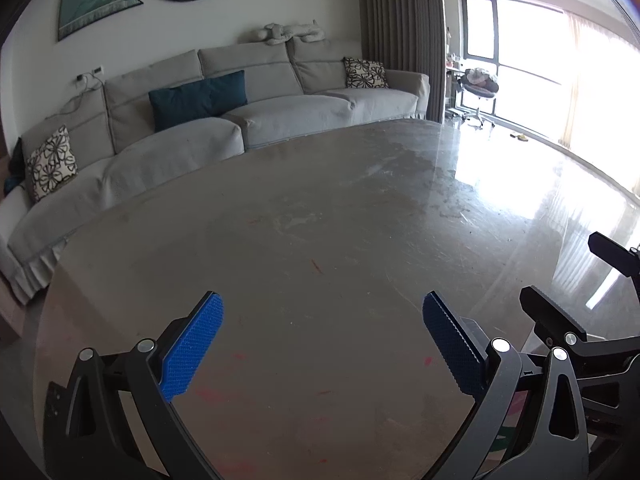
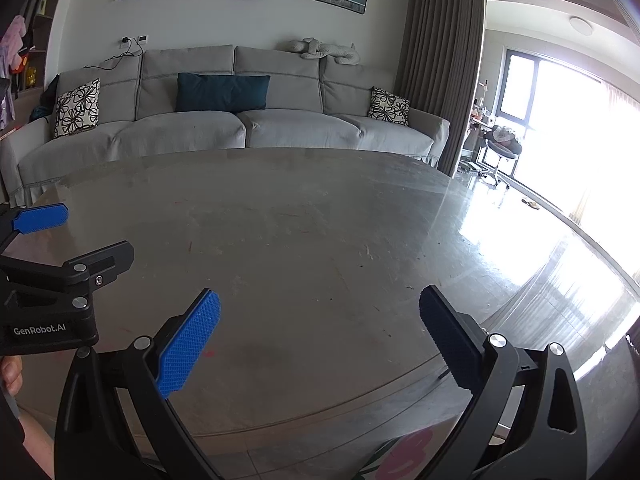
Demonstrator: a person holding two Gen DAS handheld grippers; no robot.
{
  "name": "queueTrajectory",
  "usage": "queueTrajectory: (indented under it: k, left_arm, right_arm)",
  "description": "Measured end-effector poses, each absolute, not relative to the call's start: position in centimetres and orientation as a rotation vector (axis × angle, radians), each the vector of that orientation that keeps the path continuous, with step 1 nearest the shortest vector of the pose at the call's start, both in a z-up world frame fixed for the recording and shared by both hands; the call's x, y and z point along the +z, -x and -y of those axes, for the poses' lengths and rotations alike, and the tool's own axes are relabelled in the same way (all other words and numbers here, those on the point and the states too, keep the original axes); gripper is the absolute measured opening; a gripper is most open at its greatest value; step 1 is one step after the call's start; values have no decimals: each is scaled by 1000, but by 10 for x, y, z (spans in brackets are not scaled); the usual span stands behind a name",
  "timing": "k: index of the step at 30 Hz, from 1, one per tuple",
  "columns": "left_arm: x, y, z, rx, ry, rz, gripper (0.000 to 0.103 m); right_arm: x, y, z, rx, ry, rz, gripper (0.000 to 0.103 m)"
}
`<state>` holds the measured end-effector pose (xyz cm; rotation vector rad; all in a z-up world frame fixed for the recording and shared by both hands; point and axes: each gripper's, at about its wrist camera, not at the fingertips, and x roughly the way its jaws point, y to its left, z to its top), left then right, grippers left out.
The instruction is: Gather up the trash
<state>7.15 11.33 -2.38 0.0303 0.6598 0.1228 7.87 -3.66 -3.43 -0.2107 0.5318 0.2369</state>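
Observation:
No piece of trash shows in either view. The grey, scuffed table top [image 1: 320, 208] carries only faint red marks and small dark specks [image 2: 408, 288]. My left gripper [image 1: 322, 300] hangs open above the table's near part, with nothing between its blue pads. My right gripper [image 2: 320, 294] is open as well and holds nothing, over the table [image 2: 300, 220] near its front edge. The two grippers are side by side: the right gripper [image 1: 568, 270] shows at the right edge of the left wrist view, and the left gripper [image 2: 92, 229] at the left edge of the right wrist view.
A long grey sofa [image 2: 248, 128] with cushions stands behind the table. A brown curtain [image 2: 440, 60] and a bright window [image 2: 560, 120] are at the right, over glossy floor. A person's hand [image 2: 10, 372] shows at the lower left. A pink flower-patterned surface [image 2: 404, 452] lies below the table's front edge.

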Motion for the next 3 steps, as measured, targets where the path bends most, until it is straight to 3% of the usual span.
queueTrajectory:
  k: [3]
  left_arm:
    - [-25,-71,-115,123,-34,-658,99]
  right_arm:
    - [-35,-79,36,237,211,-531,99]
